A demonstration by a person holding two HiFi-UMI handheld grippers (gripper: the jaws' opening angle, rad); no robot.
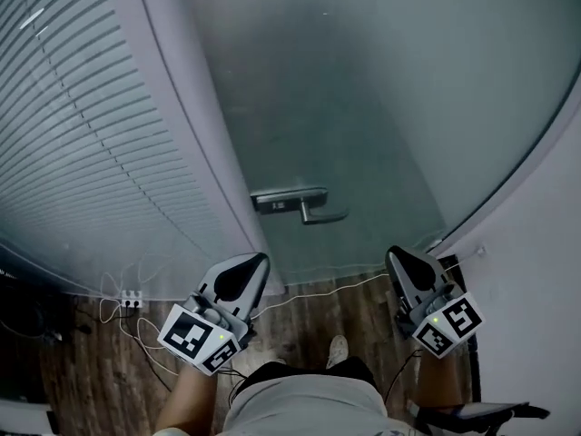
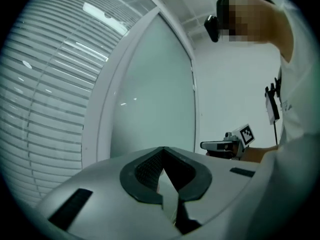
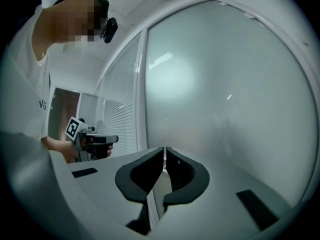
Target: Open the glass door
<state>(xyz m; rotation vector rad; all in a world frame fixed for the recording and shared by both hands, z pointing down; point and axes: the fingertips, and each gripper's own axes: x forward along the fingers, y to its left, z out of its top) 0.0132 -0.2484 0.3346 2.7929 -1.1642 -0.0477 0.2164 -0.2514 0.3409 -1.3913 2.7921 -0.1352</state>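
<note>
The frosted glass door stands closed ahead, with its metal lever handle low on the left side. My left gripper hovers just below and left of the handle, jaws shut and empty. My right gripper is held below and right of the handle, also shut with nothing in it. In the left gripper view the closed tips point toward the door, and the right gripper shows beyond. In the right gripper view the closed jaws face the glass, with the left gripper off to the side.
A glass wall with slatted blinds runs along the left, parted from the door by a white frame post. A white wall borders the right. A power strip and cables lie on the wooden floor.
</note>
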